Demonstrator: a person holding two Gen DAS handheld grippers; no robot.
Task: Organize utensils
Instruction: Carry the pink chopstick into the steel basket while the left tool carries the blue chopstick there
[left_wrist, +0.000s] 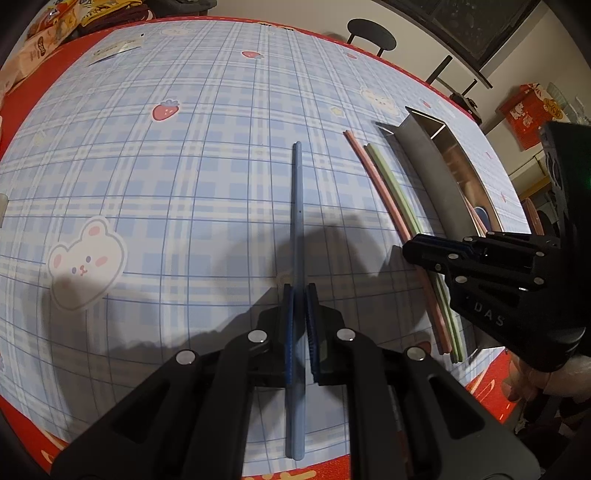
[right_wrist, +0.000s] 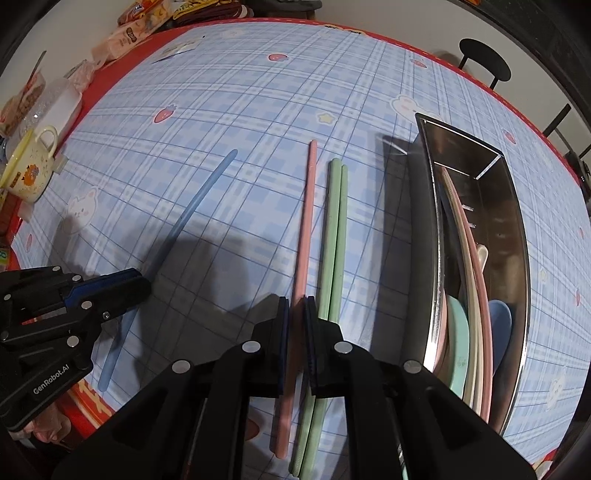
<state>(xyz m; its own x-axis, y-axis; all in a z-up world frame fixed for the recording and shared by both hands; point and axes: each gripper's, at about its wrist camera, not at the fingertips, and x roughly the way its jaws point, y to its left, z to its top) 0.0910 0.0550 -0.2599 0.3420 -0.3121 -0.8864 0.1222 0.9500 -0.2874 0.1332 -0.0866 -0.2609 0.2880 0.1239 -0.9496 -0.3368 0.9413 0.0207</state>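
- Left gripper clamped on the blue chopsticks, pads pressed against the sticks near the end facing the camera, far tips resting on the plaid tablecloth.
- Right gripper pinched on the pink chopstick, jaws nearly together around it.
- Green chopsticks lay just beside the pink one, on the side toward the steel tray, free of the pads, touching each other along their length.
- Everything placed against the tray: green pair nearest its long wall, pink stick next, blue pair well apart on the far side of both.
- Seen only from the right wrist: the tray's inside, with a mint spoon, a blue spoon, and cream and pink handles lying lengthwise along its floor.
- Also only there: a yellow mug and a white lidded container well away from the tray, past the blue pair, at the table's edge; snack packets at the far corner.
- Seen only from the left wrist: the tray's outer wall side-on, its contents mostly hidden, and a red hanging decoration on the wall beyond the tray.
- Each view caught the other tool from the side: the right one over the pink and green sticks beside the tray, the left one over the blue pair.
- A black chair back stood beyond the table's far edge, in both views.
- Part of a hand showed under the right tool's body, near the red table border.
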